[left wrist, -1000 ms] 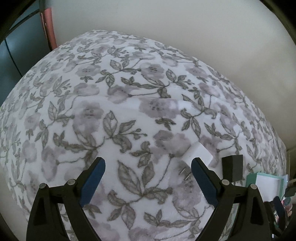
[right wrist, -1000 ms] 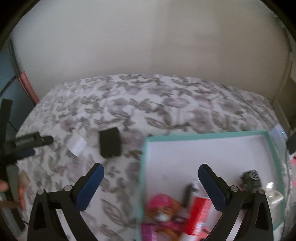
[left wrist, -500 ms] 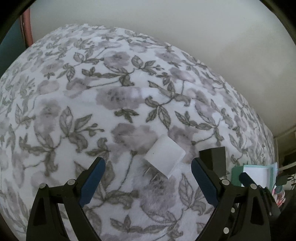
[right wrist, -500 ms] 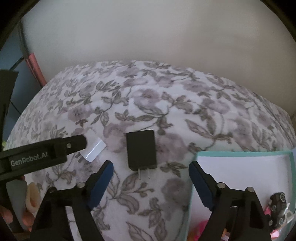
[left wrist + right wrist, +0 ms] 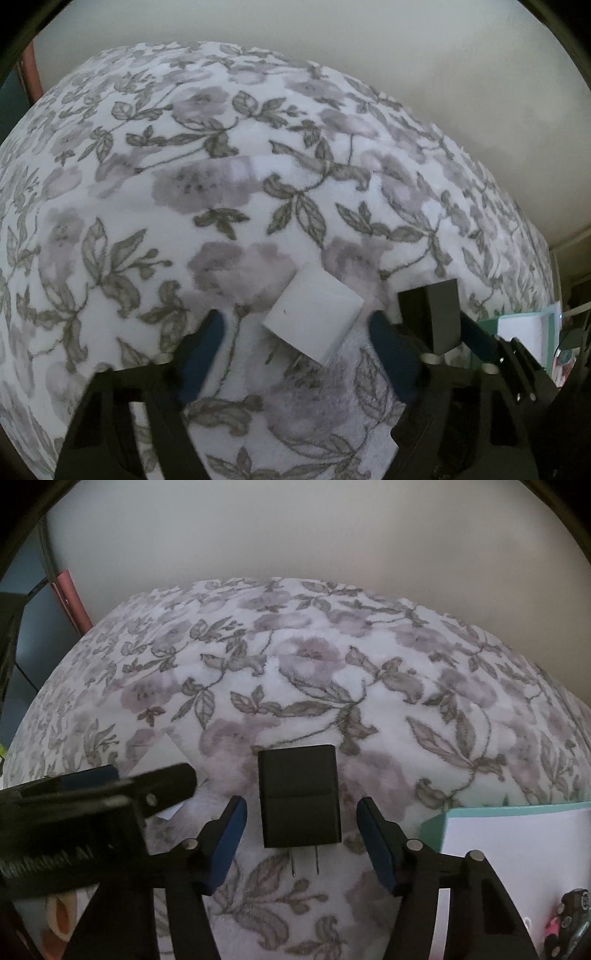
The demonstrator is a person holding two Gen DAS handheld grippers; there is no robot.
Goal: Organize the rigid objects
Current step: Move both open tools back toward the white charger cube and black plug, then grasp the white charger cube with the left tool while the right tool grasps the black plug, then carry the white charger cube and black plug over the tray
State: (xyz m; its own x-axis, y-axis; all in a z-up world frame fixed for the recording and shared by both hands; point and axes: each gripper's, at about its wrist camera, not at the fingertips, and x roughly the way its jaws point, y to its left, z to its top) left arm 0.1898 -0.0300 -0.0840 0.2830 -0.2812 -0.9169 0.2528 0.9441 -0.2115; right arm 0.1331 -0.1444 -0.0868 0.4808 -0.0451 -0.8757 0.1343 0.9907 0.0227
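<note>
A white plug charger (image 5: 314,312) lies on the floral blanket, prongs toward me. My left gripper (image 5: 295,319) hovers low over it with a blue pad on each side, jaws closing, pads still clear of it. Just to its right lies a black plug charger (image 5: 299,794), also prongs toward me. My right gripper (image 5: 301,805) straddles its lower half, jaws closing, small gaps on both sides. The right wrist view shows a corner of the white charger (image 5: 159,755) behind the left gripper's body. The black charger (image 5: 439,314) also appears in the left wrist view.
A teal-rimmed box (image 5: 491,808) with a white floor sits at the right, holding a dark toy (image 5: 572,904) and pink items. The floral blanket (image 5: 332,672) spreads back to a pale wall. A pink upright edge (image 5: 72,598) stands at far left.
Both grippers have come down and closer, and their jaws have narrowed. The right one swung left from above the teal box to the black charger; the white charger is now between the left pads.
</note>
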